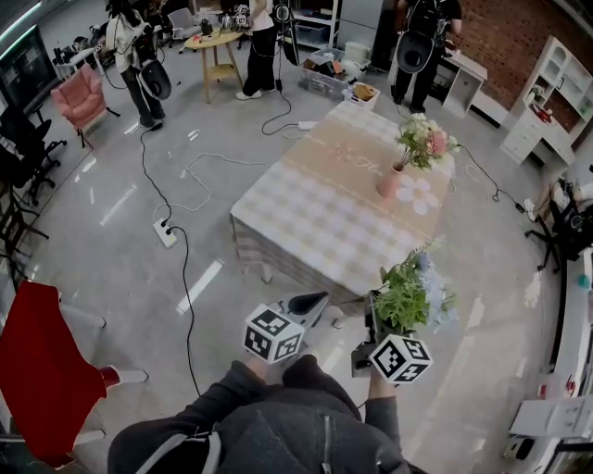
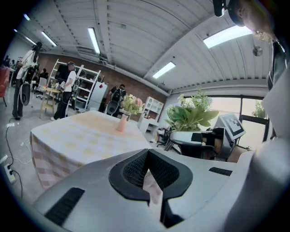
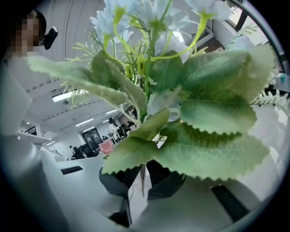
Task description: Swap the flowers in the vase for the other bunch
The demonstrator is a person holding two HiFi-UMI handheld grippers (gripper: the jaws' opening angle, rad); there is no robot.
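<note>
Dark grey jacket (image 1: 269, 430); left gripper (image 1: 319, 300) and right gripper (image 3: 142, 177) grey with black-and-white cubes (image 1: 272, 334).

The right tool (image 3: 142, 176) has its dark ribbed pads (image 3: 117, 179) closed on the thin stem (image 3: 142, 182) of a bunch (image 3: 213, 136), which stands upright from the jaws. Broad, saw-edged green leaves (image 3: 136, 152) fill most of the view, topped by pale blue-white flowers (image 3: 152, 11). Behind, to the left, a pink chair (image 3: 106, 146) sits far off under long ceiling lights (image 3: 61, 96).
</note>
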